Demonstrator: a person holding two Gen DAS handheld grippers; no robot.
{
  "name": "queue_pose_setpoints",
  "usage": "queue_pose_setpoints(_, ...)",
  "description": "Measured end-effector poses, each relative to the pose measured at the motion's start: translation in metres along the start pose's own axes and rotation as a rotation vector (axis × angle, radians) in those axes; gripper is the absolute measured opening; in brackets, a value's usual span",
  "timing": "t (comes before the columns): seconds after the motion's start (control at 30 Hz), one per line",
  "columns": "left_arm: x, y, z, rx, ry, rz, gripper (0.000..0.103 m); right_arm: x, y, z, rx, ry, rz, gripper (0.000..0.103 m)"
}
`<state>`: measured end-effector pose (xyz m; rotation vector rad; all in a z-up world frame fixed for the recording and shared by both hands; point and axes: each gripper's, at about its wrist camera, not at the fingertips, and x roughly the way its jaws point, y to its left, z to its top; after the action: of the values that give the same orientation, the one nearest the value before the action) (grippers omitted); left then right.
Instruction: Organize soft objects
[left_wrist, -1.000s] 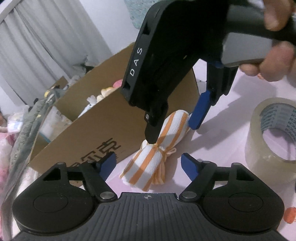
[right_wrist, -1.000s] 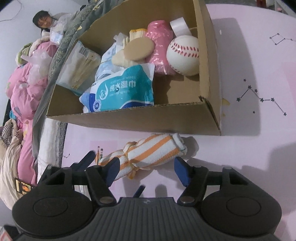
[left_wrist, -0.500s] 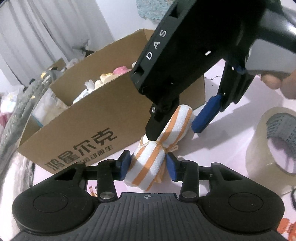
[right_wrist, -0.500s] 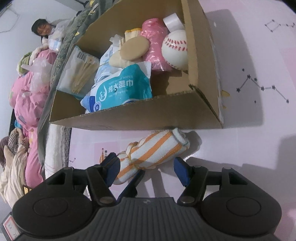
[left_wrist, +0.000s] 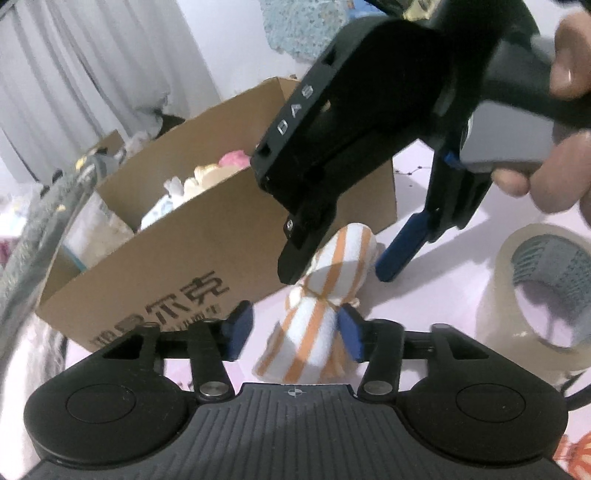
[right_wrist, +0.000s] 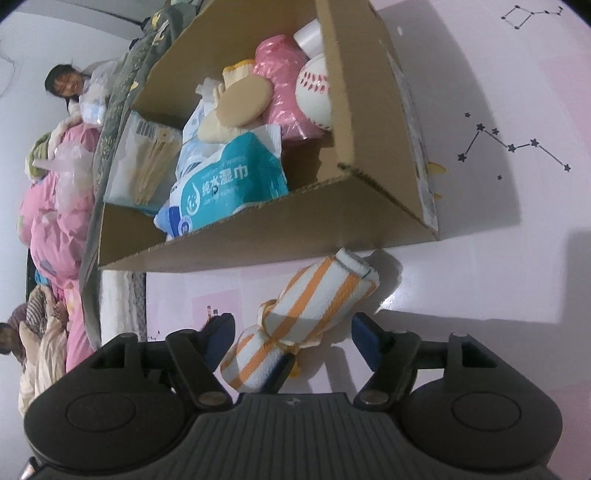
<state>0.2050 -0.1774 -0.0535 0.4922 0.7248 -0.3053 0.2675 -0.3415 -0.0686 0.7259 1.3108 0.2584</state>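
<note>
Inside, the open brown cardboard box (right_wrist: 373, 218) holds a white baseball (right_wrist: 314, 96), a blue wet-wipes pack (right_wrist: 229, 184) and a pink bag (right_wrist: 284, 74); both the left gripper (left_wrist: 293, 330) and the right gripper (right_wrist: 291, 338) stand spread, jaws just widened, around the orange-striped rolled towel (right_wrist: 314, 306).

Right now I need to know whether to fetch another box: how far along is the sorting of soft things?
Done: the brown cardboard box already holds a blue wet-wipes pack, a pink bag and a baseball. In hand: nothing gripped; the orange-striped rolled towel lies on the pink table between the open left gripper, whose jaws have just been opening, and right gripper. Left: boxing the towel.
</note>
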Motion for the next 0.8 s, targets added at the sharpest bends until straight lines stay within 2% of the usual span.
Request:
queue_pose_setpoints(0.23, 0.019, 0.001, 0.004, -0.016, 0.049, -0.024, 0.057, 0.005, -0.005, 0.005, 0.031, 0.004, 0.013, 0.053)
queue_pose_setpoints(0.3, 0.025, 0.005, 0.005, -0.039, 0.070, -0.048, 0.047, 0.008, -0.007, 0.006, 0.037, 0.010, 0.014, 0.053)
queue_pose_setpoints(0.4, 0.026, 0.009, 0.002, -0.068, 0.075, -0.057, 0.041, 0.012, -0.009, 0.006, 0.048, 0.017, 0.015, 0.053)
queue_pose_setpoints(0.53, 0.012, 0.010, -0.002, -0.092, 0.037, -0.067, 0.039, 0.011, -0.008, 0.001, 0.038, 0.020, 0.030, 0.053)
queue_pose_setpoints(0.63, -0.009, 0.008, -0.005, -0.081, -0.014, -0.066, 0.039, 0.004, 0.000, -0.009, -0.008, 0.016, 0.056, 0.047)
queue_pose_setpoints(0.7, -0.029, 0.006, -0.006, -0.066, -0.065, -0.057, 0.038, -0.003, 0.009, -0.019, -0.049, 0.001, 0.082, 0.038)
queue_pose_setpoints(0.8, -0.055, 0.006, -0.007, -0.060, -0.123, -0.038, 0.038, -0.022, 0.024, -0.036, -0.114, -0.049, 0.121, 0.035)
